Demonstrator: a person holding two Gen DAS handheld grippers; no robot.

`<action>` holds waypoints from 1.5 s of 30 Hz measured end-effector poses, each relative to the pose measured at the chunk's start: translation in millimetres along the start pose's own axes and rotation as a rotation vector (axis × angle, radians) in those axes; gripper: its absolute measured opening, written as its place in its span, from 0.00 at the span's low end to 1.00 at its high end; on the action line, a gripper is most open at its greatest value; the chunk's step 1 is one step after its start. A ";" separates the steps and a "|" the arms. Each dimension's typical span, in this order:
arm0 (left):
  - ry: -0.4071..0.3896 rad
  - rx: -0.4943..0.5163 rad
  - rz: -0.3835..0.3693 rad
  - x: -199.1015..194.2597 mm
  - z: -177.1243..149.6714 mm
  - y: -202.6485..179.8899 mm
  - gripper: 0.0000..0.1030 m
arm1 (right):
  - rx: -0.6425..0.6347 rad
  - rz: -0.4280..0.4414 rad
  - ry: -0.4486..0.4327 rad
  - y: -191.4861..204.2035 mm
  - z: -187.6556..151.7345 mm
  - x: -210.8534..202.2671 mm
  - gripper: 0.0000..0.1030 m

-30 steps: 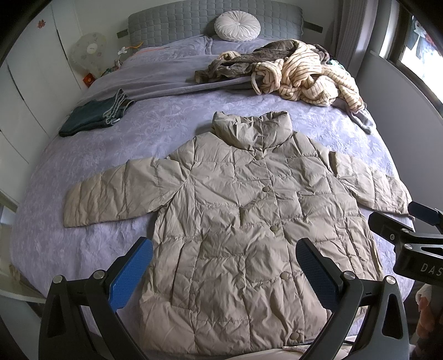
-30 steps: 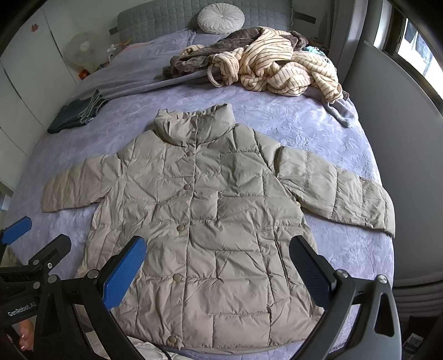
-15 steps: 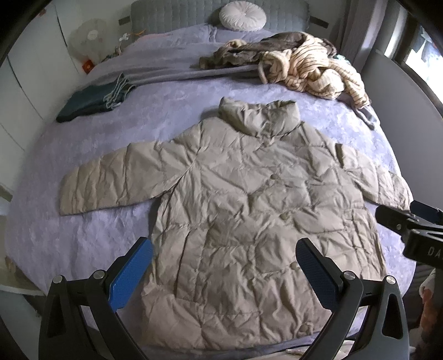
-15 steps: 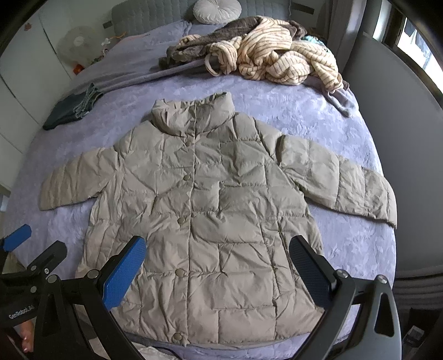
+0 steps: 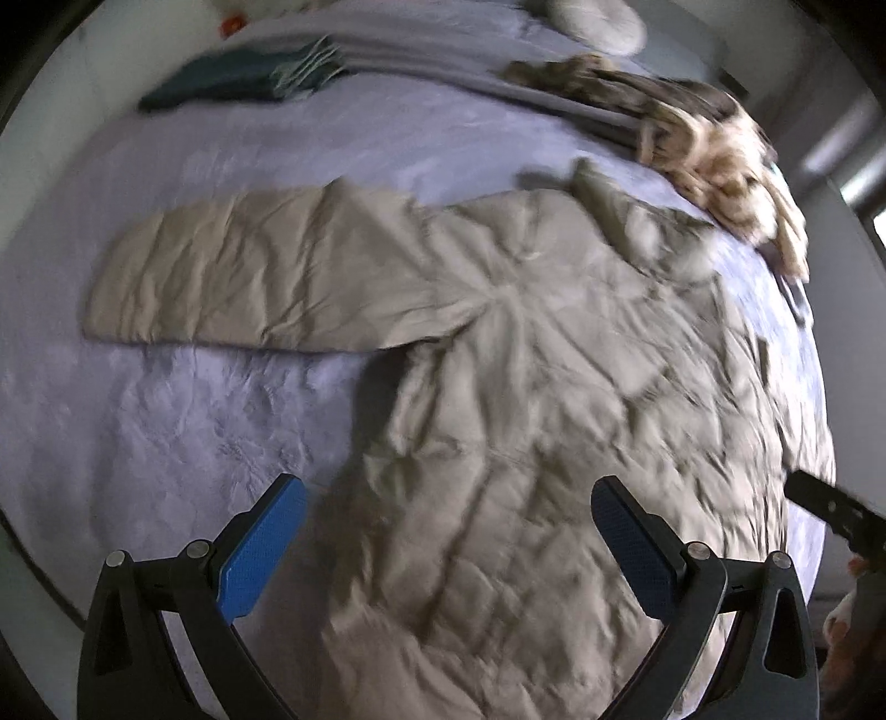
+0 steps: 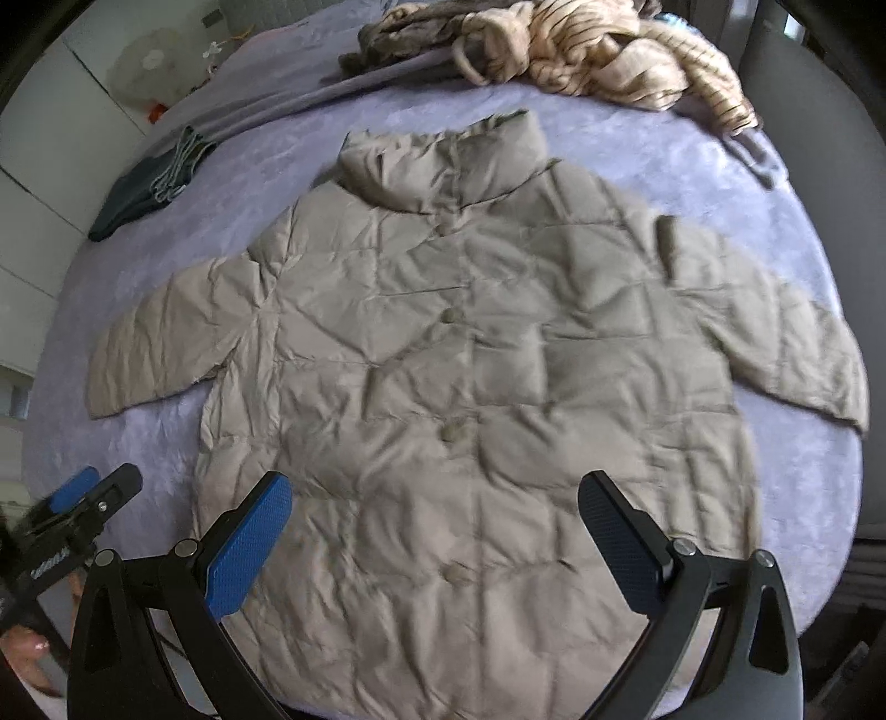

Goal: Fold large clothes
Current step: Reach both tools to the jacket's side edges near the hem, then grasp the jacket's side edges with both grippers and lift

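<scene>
Dim, soft daylight, brightest at the right edge. Both views motion-blurred, left wrist worse; far bed (image 6: 637, 149) edge smeared. Heavy fisheye bending, dark corners.

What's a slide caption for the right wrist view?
Open right gripper above a beige puffer jacket spread flat on a purple bed.

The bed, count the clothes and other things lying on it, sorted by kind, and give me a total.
Beige puffer jacket, spread flat, buttoned: 1
Heap of striped cream and brown garments, pieces too tangled to separate: 1
Folded dark green garment: 1
Round white cushion, blurred: 1
Total: 4
</scene>
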State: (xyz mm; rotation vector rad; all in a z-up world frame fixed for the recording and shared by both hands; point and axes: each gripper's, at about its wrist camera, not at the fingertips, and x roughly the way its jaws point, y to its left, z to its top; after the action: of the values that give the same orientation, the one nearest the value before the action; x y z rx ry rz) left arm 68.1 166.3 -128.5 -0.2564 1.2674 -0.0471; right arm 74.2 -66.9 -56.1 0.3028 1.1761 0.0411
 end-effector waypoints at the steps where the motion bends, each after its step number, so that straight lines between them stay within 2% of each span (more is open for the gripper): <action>1: 0.007 -0.028 -0.007 8.6 3.2 11.8 1.00 | 0.002 0.015 0.005 7.4 2.5 10.5 1.00; 4: 0.000 -0.120 -0.047 38.3 14.7 54.6 1.00 | 0.010 0.036 0.037 20.9 4.1 43.7 1.00; 7: -0.015 -0.223 -0.124 71.2 28.3 97.8 1.00 | 0.012 0.067 0.030 33.0 4.0 70.7 1.00; 9: -0.021 -0.287 -0.181 91.0 37.0 118.9 1.00 | 0.021 0.119 0.043 42.1 4.8 89.7 1.00; 10: -0.022 -0.311 -0.198 98.7 40.9 126.5 1.00 | 0.025 0.139 0.078 48.1 5.2 101.5 1.00; 13: -0.044 -0.406 -0.262 123.4 59.4 152.1 1.00 | 0.019 0.137 0.107 54.6 5.7 124.2 1.00; 18: -0.150 -0.486 -0.273 129.3 95.9 180.5 1.00 | 0.032 0.158 0.104 58.4 8.6 146.5 1.00; 20: -0.195 -0.500 -0.254 129.1 111.8 192.5 1.00 | 0.027 0.160 0.074 61.3 15.4 150.5 1.00; 22: -0.236 -0.507 -0.190 128.1 126.8 203.1 1.00 | 0.030 0.171 0.051 62.3 22.2 154.1 1.00; 23: -0.252 -0.511 -0.152 127.4 132.8 207.2 0.91 | 0.036 0.187 0.038 64.2 27.1 156.4 1.00; 24: -0.260 -0.515 -0.121 127.2 139.0 212.3 0.77 | 0.042 0.198 0.034 64.7 30.3 158.7 1.00; 25: -0.244 -0.512 -0.108 129.4 145.2 217.7 0.36 | 0.051 0.218 0.028 68.5 35.5 158.7 1.00; 26: -0.225 -0.508 -0.145 131.5 150.1 223.2 0.08 | 0.057 0.221 0.034 64.4 38.1 165.0 1.00; 27: -0.227 -0.517 -0.181 129.4 152.1 227.3 0.08 | 0.059 0.237 0.026 68.1 42.5 164.9 1.00; 29: -0.275 -0.471 -0.138 110.1 155.4 221.2 0.08 | 0.060 0.271 0.007 76.9 50.9 167.5 1.00; 31: -0.333 -0.374 -0.071 84.8 155.9 205.8 0.08 | 0.068 0.292 -0.012 85.5 58.5 168.2 0.91; 32: -0.351 -0.344 -0.061 74.6 150.8 206.1 0.08 | 0.076 0.297 -0.013 86.8 58.4 169.8 0.65; 33: -0.375 -0.305 -0.055 62.3 150.4 198.1 0.08 | 0.079 0.302 -0.005 92.5 62.5 173.0 0.28; 34: -0.396 -0.270 -0.052 51.8 150.6 189.8 0.08 | 0.090 0.306 0.019 99.3 68.3 179.0 0.15; 35: -0.411 -0.244 -0.050 42.8 150.7 180.7 0.08 | 0.106 0.313 0.038 100.3 67.6 188.9 0.10; 39: -0.465 -0.121 -0.065 8.2 144.9 143.8 0.08 | 0.103 0.376 0.067 117.1 65.9 213.7 0.09; 43: -0.487 -0.006 -0.124 -17.2 143.6 89.3 0.08 | 0.078 0.447 0.181 140.0 60.0 246.4 0.09; 45: -0.470 0.043 -0.153 -20.1 137.9 62.1 0.08 | 0.067 0.440 0.215 145.6 57.2 255.8 0.08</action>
State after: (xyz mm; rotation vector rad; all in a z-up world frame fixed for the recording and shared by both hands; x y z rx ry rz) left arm 186.0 252.8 -85.3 -0.3065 0.7772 -0.1364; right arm 244.1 108.8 -229.8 0.6240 1.3062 0.4281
